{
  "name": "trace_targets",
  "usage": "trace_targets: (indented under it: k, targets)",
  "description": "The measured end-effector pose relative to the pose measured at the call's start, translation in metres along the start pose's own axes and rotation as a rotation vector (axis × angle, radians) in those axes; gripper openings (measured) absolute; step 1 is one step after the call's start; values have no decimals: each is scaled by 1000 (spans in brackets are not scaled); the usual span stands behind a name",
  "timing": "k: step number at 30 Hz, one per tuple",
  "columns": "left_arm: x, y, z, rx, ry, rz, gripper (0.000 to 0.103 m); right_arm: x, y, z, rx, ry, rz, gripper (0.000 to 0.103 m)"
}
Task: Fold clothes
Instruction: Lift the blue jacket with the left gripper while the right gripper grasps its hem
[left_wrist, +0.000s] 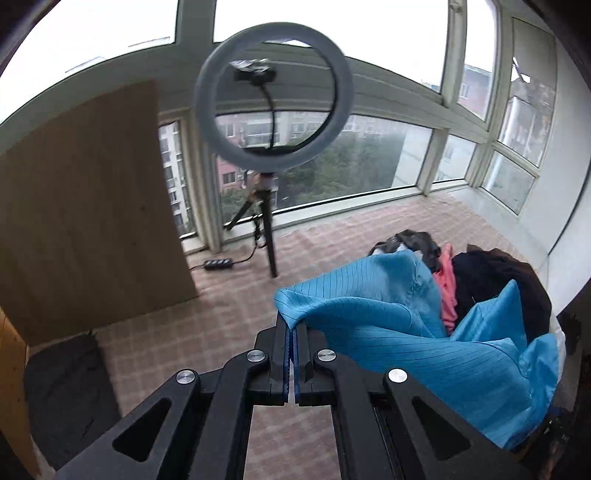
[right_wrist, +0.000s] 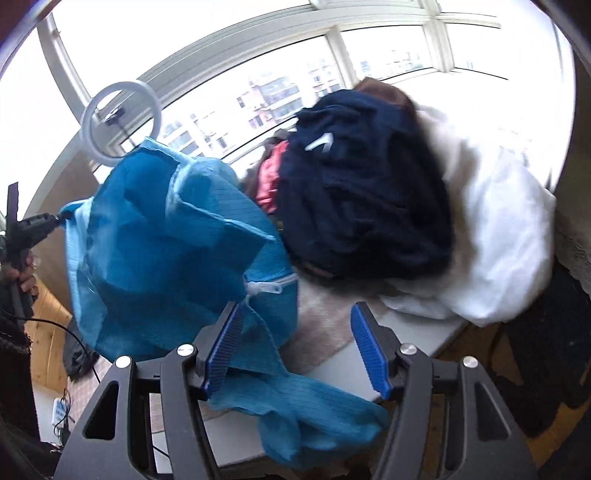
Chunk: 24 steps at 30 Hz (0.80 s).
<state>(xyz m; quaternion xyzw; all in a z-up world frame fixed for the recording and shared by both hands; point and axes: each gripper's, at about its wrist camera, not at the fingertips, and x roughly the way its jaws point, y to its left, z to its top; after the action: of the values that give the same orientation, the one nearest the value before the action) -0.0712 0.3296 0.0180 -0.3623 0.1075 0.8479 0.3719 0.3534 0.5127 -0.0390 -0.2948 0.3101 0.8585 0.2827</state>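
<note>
A blue pinstriped garment (left_wrist: 388, 325) hangs lifted, with my left gripper (left_wrist: 291, 323) shut on its edge. In the right wrist view the same blue garment (right_wrist: 166, 240), which has a white zipper, droops from the left gripper (right_wrist: 55, 219) at the far left. Its lower part drapes over my right gripper's left finger (right_wrist: 221, 347). My right gripper (right_wrist: 295, 332) stands open, with nothing pinched between its blue pads. Behind lies a pile: a navy garment (right_wrist: 362, 192) with a white logo, a pink piece (right_wrist: 269, 177) and a white cloth (right_wrist: 498, 240).
A ring light on a tripod (left_wrist: 273, 99) stands by the windows, with a power strip (left_wrist: 218, 263) at its foot. A wooden board (left_wrist: 85, 206) leans at the left. A hand (right_wrist: 22, 273) holds the left gripper. The white table (right_wrist: 332, 373) lies under my right gripper.
</note>
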Motion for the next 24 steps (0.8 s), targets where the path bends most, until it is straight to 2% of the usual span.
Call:
trace_targets:
  k: [5, 8, 11, 14, 20, 21, 23, 24]
  targets:
    - [-16, 38, -48, -99, 53, 9, 0, 13, 74, 5, -148, 58, 189, 60]
    - [-28, 47, -63, -113, 60, 3, 0, 18, 111, 1, -204, 130, 294, 60]
    - [-35, 50, -72, -109, 70, -15, 0, 26, 135, -14, -217, 192, 363, 60]
    - [-41, 53, -79, -105, 69, -31, 0, 37, 156, -28, -234, 233, 353, 60]
    - [-52, 51, -81, -70, 53, -61, 0, 35, 158, -23, -255, 198, 268, 59]
    - [-55, 51, -81, -66, 50, -70, 0, 34, 158, -22, -258, 191, 253, 55]
    - [-60, 51, -79, -59, 40, -91, 0, 33, 159, -20, -265, 178, 224, 16]
    - [-63, 52, -78, -56, 34, -105, 0, 33, 159, -19, -268, 171, 210, 14]
